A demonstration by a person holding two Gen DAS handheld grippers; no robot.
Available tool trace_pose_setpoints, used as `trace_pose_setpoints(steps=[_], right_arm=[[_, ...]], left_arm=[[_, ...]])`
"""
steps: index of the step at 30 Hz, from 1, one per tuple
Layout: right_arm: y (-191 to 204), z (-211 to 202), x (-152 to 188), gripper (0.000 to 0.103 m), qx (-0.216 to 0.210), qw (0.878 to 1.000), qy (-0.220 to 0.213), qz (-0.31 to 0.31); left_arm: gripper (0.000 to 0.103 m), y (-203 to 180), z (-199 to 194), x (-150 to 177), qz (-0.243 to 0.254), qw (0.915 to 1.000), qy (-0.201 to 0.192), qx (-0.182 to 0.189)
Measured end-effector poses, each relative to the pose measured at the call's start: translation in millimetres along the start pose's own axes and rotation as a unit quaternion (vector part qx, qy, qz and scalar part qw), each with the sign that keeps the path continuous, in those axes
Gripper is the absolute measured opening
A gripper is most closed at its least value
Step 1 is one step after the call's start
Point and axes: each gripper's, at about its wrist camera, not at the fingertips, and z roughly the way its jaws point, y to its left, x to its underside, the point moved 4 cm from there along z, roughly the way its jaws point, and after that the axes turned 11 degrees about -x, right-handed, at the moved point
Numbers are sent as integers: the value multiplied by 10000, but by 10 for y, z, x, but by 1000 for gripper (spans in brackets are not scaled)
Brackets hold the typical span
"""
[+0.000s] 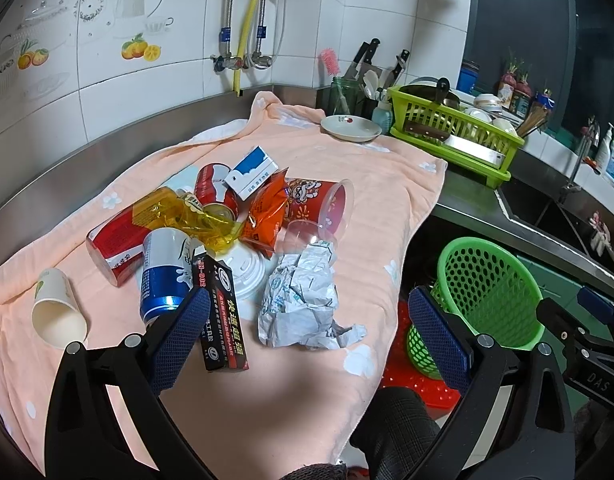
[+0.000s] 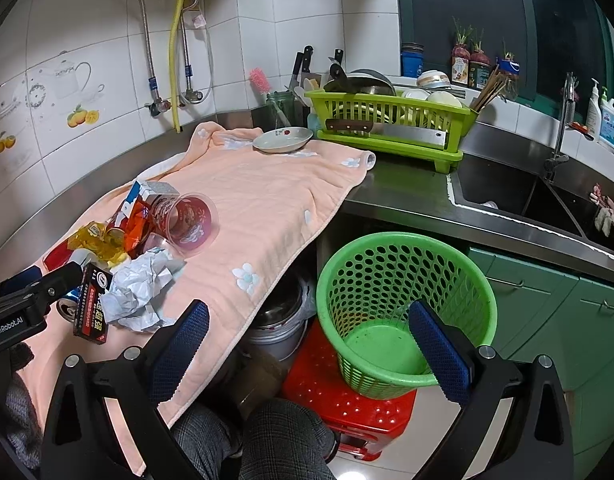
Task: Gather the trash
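Left tool [image 1: 309, 320] hangs wide open over the near edge of the trash pile, nothing between its pads. Right tool [image 2: 309, 336] is just as wide open and empty, aimed off the tabletop at the green bin [image 2: 403, 304].

Closest trash to the left tool: black box [image 1: 223, 316], lying flat, long axis running roughly away from the camera, its near end beside the left pad [image 1: 183, 328]. Crumpled paper [image 1: 303, 300] sits just right of the box, dead ahead between the two pads. Blue can [image 1: 163, 272] lies on its side left of the box, touching it. Paper cup [image 1: 55, 312] lies tipped over farther left, apart from the pile.

Behind those: red can [image 1: 115, 244], yellow wrapper [image 1: 199, 220], orange packet [image 1: 267, 212], clear cup [image 1: 307, 236], red printed cup [image 1: 323, 204], white-blue carton [image 1: 251, 172], all heaped and touching. Everything rests on the peach towel [image 1: 347, 152] over the tabletop.

Bin stands on a red stool [image 2: 347, 396] below and right of the tabletop edge, looks empty. Judgement: collection not started. Left tool is nearer the pile, right tool nearer the bin; paper or box is the easy first pick, then a carry to the right and down.

Dish rack [image 1: 455, 132] and sink [image 2: 507, 192] farther right, not involved.
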Motion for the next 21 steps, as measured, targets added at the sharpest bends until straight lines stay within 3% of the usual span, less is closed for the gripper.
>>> trace_pose_setpoints(steps=[21], right_arm=[[-43,-6,-4,97,29,10000,-58,21]], left_arm=[[98,-27,41,-47,70,10000,-22,-8]])
